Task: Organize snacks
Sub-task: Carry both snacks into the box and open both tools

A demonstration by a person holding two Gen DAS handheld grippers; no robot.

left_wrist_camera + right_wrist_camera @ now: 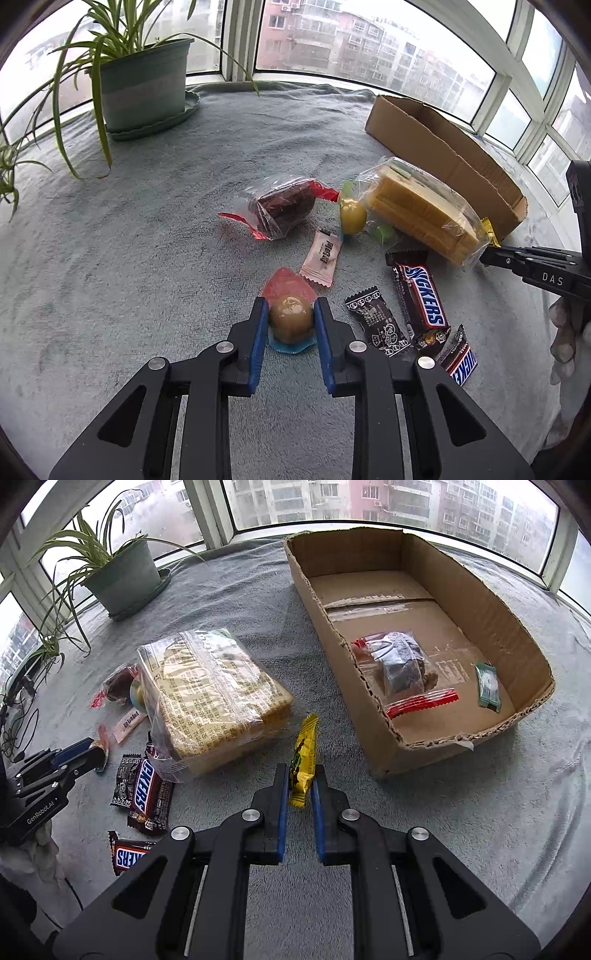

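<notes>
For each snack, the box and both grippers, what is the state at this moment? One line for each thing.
left gripper: shut on the round brown candy, on the blanket.
right gripper: shut on the yellow candy wrapper.
cardboard box: open, holds two snacks.
red-ended dark snack pack: inside box.
green candy: inside box.
bagged sponge cake: sealed, outside box.
Snickers bar: sealed, lying flat on blanket.
</notes>
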